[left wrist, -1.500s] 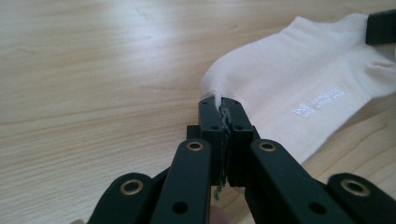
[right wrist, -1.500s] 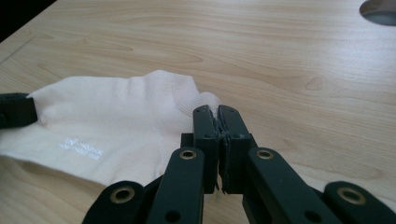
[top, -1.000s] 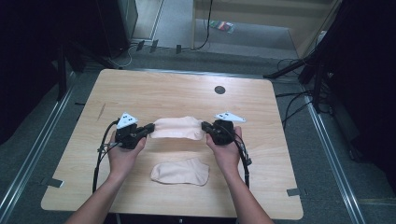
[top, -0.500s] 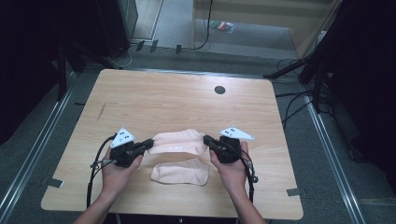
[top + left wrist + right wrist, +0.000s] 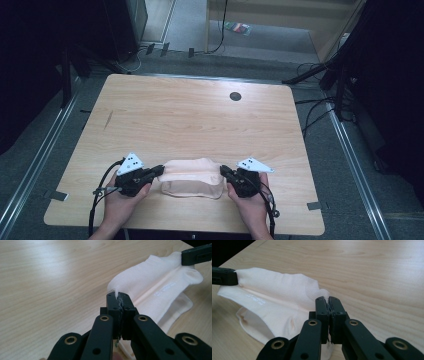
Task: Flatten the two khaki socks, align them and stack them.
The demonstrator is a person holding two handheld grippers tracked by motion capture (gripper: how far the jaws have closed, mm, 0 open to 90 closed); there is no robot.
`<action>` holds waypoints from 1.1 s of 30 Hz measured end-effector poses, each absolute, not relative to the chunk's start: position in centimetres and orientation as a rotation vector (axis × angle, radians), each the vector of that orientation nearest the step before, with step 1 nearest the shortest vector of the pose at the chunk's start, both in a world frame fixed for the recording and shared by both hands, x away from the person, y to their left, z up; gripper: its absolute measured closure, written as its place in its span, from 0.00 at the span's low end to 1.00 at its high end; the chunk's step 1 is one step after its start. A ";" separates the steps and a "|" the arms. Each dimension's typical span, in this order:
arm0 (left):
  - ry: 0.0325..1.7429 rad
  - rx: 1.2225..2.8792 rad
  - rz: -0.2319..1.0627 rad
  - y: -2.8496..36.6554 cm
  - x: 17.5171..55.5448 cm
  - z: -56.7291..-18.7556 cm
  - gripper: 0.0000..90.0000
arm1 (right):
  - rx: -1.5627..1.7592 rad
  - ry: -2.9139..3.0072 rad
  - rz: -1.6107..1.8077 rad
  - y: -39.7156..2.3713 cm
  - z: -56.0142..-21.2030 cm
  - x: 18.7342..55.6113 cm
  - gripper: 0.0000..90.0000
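A pale sock [image 5: 191,169] hangs stretched between my two grippers, just over a second matching sock [image 5: 192,188] that lies flat on the wooden table [image 5: 200,120]. My left gripper [image 5: 160,170] is shut on the upper sock's left end; in the left gripper view the black jaws [image 5: 119,298] pinch the fabric of the sock [image 5: 152,282]. My right gripper [image 5: 222,171] is shut on the sock's right end, and its view shows the jaws [image 5: 327,301] clamped on the cloth [image 5: 282,292]. The lower sock [image 5: 254,325] peeks out under the held one.
A small dark round hole [image 5: 235,96] sits in the table near its far right. Cables [image 5: 102,187] trail from both grippers toward the near edge. The table's front edge lies just below my hands. Dark floor with cables surrounds the table.
Both grippers have carried the held sock toward the near edge, from behind the lying sock to right over it.
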State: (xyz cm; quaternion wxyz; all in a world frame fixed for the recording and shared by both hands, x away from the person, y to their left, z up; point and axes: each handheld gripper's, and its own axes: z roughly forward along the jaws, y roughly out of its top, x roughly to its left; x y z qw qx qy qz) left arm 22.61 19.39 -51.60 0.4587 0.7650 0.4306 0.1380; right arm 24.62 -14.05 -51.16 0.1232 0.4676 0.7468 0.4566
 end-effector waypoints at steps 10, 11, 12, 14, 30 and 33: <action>1.044 1.939 0.351 19.7 21.1 -52.2 1.00 | 1.337 2.201 1.270 -14.1 -52.2 23.1 0.98; 1.044 1.937 0.347 19.6 21.1 -52.3 1.00 | 1.337 2.201 1.270 -14.1 -52.2 23.1 0.98; 1.043 1.943 0.355 19.5 21.1 -52.5 1.00 | 1.336 2.200 1.266 -14.1 -52.4 23.1 0.98; 1.045 1.955 0.352 19.1 21.2 -52.9 1.00 | 1.340 2.199 1.267 -14.1 -52.6 23.0 0.98; 1.018 2.016 0.360 18.5 21.4 -54.3 0.99 | 1.341 2.237 1.238 -14.1 -53.6 22.8 0.98; 1.011 2.032 0.385 18.2 21.4 -54.4 0.99 | 1.355 2.252 1.221 -14.1 -54.1 22.8 0.98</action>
